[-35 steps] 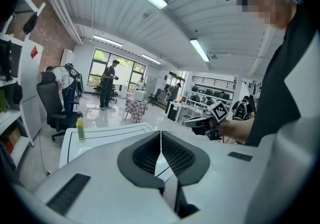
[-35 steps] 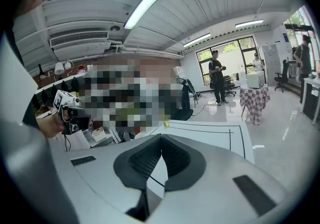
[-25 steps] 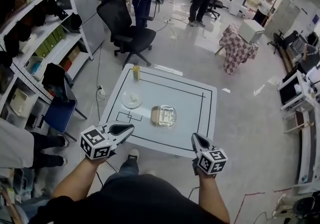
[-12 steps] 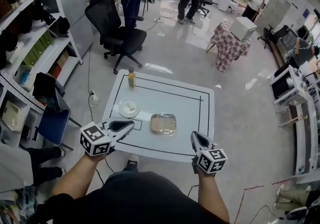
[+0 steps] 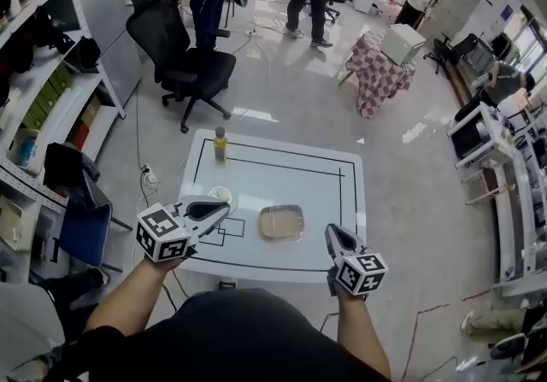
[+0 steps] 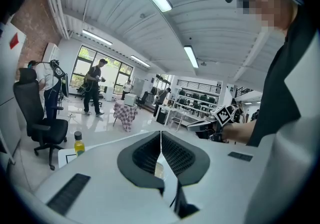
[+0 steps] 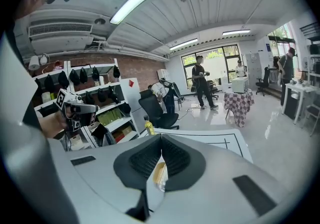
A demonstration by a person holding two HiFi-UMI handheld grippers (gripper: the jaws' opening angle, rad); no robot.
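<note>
The white table point(image 5: 325, 192), marked with black lines, stands on a glossy floor. A black office chair point(image 5: 184, 64) stands well apart from it, beyond the far left corner.

On the table, near the front edge, lies a shallow clear tray point(image 5: 281, 222). It appears to hold something pale brown, but the view is too coarse to identify the contents. A small white plate point(image 5: 219, 195) lies left of the tray, apart from it. A bottle point(image 5: 220, 144) of yellow liquid with a dark cap stands upright at the far left corner.

The left gripper point(image 5: 226, 206) is held above the front left part of the table. In the head view its tips overlap the plate's near edge. In the left gripper view the jaws of the left gripper point(image 6: 161, 135) are pressed together at the tips with nothing between them.

The right gripper point(image 5: 328, 232) is held at the front edge, just right of the tray. Its jaws point(image 7: 161, 138) are likewise closed tip to tip and empty.
</note>
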